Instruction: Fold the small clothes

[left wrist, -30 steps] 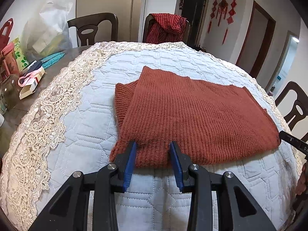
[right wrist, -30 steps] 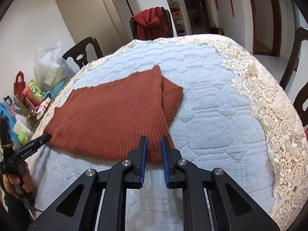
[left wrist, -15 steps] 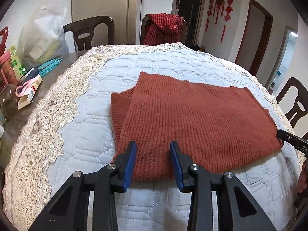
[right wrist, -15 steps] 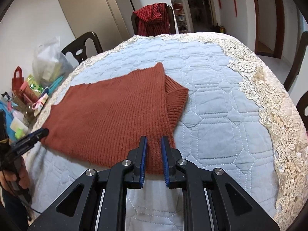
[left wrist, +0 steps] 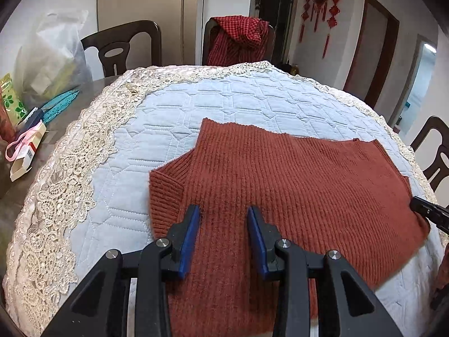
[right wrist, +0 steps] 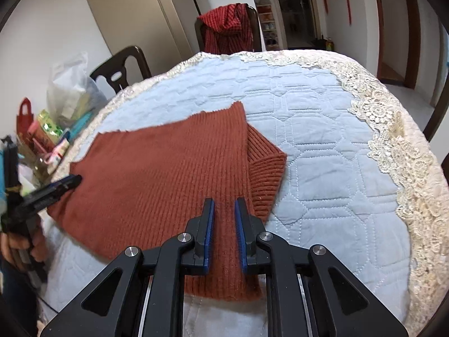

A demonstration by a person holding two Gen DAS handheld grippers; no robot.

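Rust sweater (left wrist: 294, 185) lies flat on quilted cloth (left wrist: 224, 104), long axis running L-R btwn grippers, near hem clamped by L gripper (left wrist: 223, 234) and R gripper (right wrist: 224, 234), far edge straight ahead.

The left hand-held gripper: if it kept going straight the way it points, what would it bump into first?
Most likely the rust-red knitted sweater, already lying between the fingers of the left hand-held gripper; the blue quilted table cover lies beneath and beyond. Depth is uncertain.
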